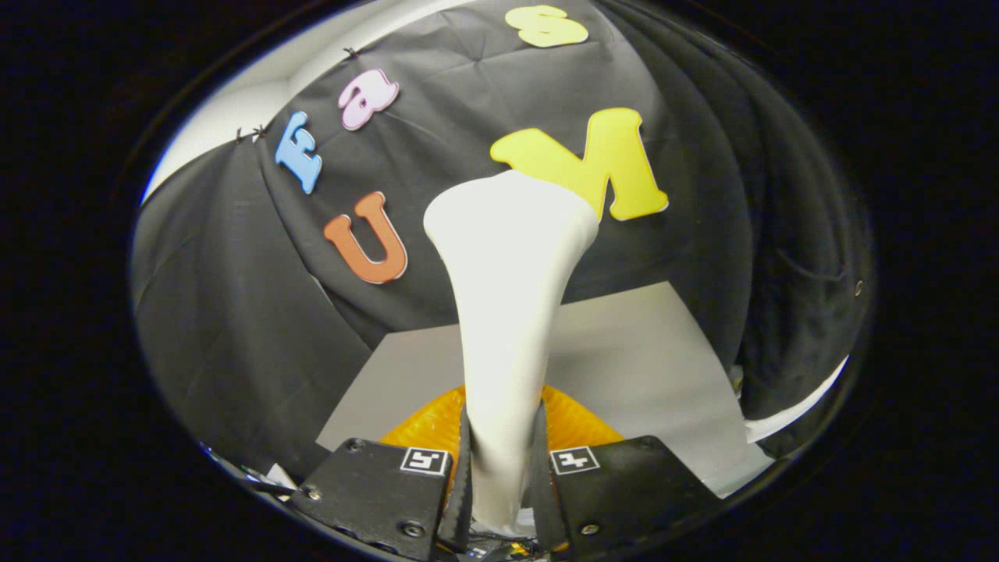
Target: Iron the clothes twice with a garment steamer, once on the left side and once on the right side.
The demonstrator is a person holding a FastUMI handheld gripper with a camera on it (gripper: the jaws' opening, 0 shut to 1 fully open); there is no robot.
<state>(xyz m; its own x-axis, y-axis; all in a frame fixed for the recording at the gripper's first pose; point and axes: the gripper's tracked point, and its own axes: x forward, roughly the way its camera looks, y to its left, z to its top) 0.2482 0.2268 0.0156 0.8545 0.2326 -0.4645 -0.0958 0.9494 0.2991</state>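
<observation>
My gripper (499, 476) is shut on the slim handle of a white garment steamer (507, 297), with both black fingers (390, 484) pressing on its sides. From between the fingers the steamer rises away and flares into a wide head. An orange ribbed part (425, 425) shows just beyond the fingers, behind the handle on both sides. To the right of the steamer hangs a dark garment (788, 257) with soft folds. The steamer's head stands apart from it and in front of the booth wall.
A grey tabletop (648, 351) lies beyond the fingers, under and behind the steamer. Black cloth forms the booth wall behind and to the left. A white strip (788, 421) shows below the dark garment at the right.
</observation>
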